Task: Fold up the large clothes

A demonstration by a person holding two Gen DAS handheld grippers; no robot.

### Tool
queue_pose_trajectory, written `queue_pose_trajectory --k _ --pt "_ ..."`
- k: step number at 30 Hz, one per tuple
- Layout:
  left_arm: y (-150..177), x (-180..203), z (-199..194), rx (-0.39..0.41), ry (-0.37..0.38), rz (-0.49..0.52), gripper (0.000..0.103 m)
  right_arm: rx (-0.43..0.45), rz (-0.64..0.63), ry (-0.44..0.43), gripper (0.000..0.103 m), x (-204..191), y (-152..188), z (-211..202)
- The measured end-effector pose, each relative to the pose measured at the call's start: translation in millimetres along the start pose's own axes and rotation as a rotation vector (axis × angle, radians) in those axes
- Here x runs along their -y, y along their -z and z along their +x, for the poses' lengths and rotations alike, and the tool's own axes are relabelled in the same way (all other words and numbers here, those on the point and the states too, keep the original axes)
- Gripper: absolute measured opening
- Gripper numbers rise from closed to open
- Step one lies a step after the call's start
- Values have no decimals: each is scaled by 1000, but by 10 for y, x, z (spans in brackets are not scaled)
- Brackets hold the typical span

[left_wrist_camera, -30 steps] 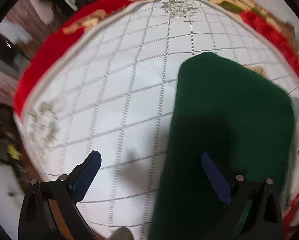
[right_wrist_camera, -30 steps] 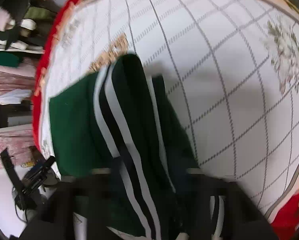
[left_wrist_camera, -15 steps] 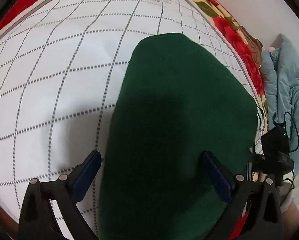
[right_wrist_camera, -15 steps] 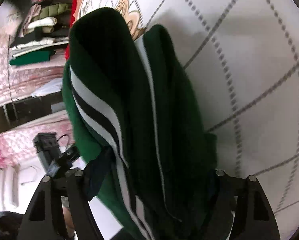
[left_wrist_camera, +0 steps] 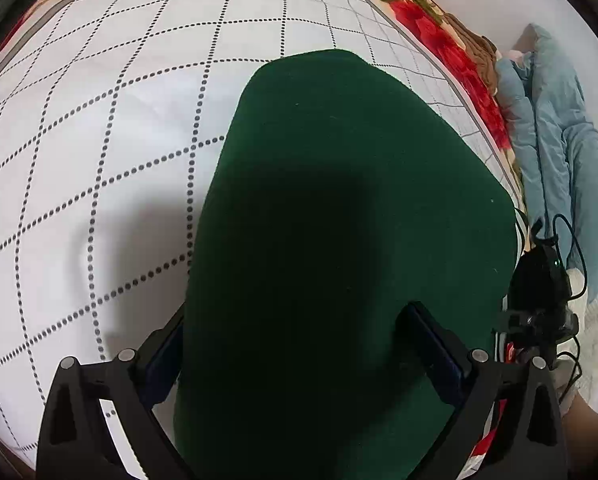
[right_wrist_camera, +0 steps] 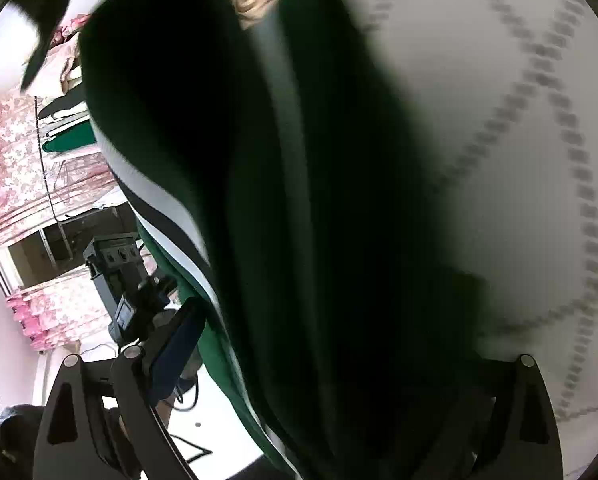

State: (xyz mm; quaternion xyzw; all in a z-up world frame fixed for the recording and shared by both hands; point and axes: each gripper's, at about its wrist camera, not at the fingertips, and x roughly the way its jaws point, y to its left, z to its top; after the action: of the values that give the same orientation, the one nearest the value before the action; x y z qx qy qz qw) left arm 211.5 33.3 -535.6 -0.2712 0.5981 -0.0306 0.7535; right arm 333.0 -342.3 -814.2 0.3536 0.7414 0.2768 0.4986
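Green garment [left_wrist_camera: 351, 240]: dark green knit, folded into a smooth-topped slab on the bed's white grid quilt [left_wrist_camera: 99, 160]; right wrist view shows white-and-black stripes [right_wrist_camera: 167, 216] along its edge, picture blurred; left tool [left_wrist_camera: 299, 344] pitched steeply down over the near end, jaws apart, straddling the fabric, pads not visibly pressing; right tool [right_wrist_camera: 319, 344] angled down at the garment's striped side, jaws have just been opening, now wide, cloth between them; whether it is gripped I cannot tell; long axis runs near to far, away from the left tool; red floral bedspread [left_wrist_camera: 431, 28] borders the far right.
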Motion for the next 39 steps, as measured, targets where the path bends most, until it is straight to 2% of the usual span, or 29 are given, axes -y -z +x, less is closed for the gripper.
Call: queue_pose_trajectory --k 1,2,3,4,7,10,11,14,17,23,29,34,39 --pt "-20 -6 -36 8 -8 10 103 10 31 -37 94 -20 12 50" --pt "-40 -31 -70 17 -13 20 103 24 59 -122 91 -62 37 96" --pt "-62 -62 -81 20 -9 22 103 35 51 -168 88 -99 56 108" --pt "-107 -125 -96 15 16 17 103 49 43 -180 78 -112 78 123" --pt "-151 -136 -43 -7 41 59 102 88 69 -57 79 34 111 323" --pt "-154 -26 -57 -8 21 122 102 127 105 -39 80 73 129 549" --pt "-161 -3 -74 -5 17 135 101 143 99 -9 76 0 155 618" --pt "-211 135 -222 17 8 203 101 170 114 -35 62 -159 233 712" --pt "-307 252 -333 16 20 245 101 193 119 -80 57 -331 321 812" --pt "-585 453 -528 36 10 323 101 253 131 -127 56 -534 333 892" --pt "-1006 825 -593 70 -1 376 101 301 129 -183 56 -634 234 735" --pt "-1525 1246 -556 109 9 416 101 350 129 -194 56 -784 -41 529" --pt "-2071 1517 -423 134 37 421 101 381 114 -187 56 -961 -552 379"
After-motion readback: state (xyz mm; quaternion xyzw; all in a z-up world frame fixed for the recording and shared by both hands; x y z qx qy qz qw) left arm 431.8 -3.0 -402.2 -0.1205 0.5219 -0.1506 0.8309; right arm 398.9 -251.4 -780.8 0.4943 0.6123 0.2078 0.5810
